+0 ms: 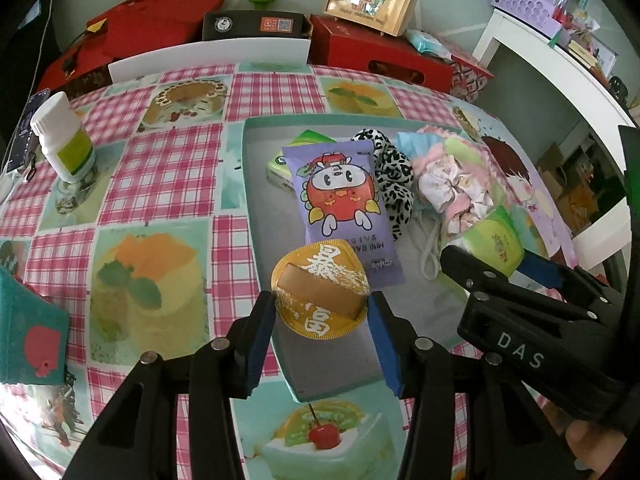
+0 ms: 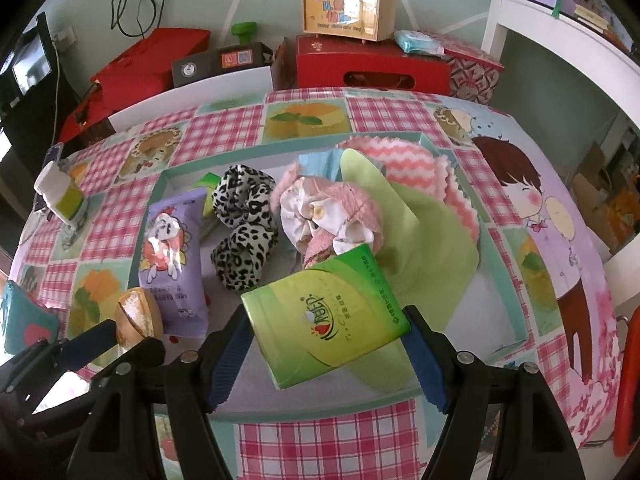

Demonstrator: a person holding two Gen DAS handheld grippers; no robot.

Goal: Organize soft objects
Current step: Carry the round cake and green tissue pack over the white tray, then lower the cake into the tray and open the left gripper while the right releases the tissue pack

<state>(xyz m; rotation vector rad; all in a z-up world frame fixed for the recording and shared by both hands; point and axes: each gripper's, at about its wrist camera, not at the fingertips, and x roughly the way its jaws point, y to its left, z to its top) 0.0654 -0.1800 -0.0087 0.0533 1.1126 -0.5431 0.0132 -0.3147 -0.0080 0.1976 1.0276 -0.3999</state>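
gold round foil packet with white characters and a tan band, clamped between the blue pads of the left gripper, held above the near end of the shallow teal-rimmed tray. green tissue pack gripped edge to edge between the blue pads of the right gripper, tilted, held over the tray's near right part. both tongs clenched on their loads; neither load resting on the tray floor as far as can be told.

already lying in the tray: purple cartoon snack pouch toward the left side; second green tissue pack partly under its far end; leopard-print scrunchie at the middle; pink and white fabric bundle just right of it, touching; light green cloth spread beneath the bundle; pink zigzag cloth at the far right corner, reaching over the rim.

tray seated on the table under a pink gingham and cake-print cover, toward its right half. white pill bottle with green label upright near the table's left edge, well apart from the tray. teal pouch with red mark at the near left edge. red boxes and a small wooden case with handle beyond the far edge.
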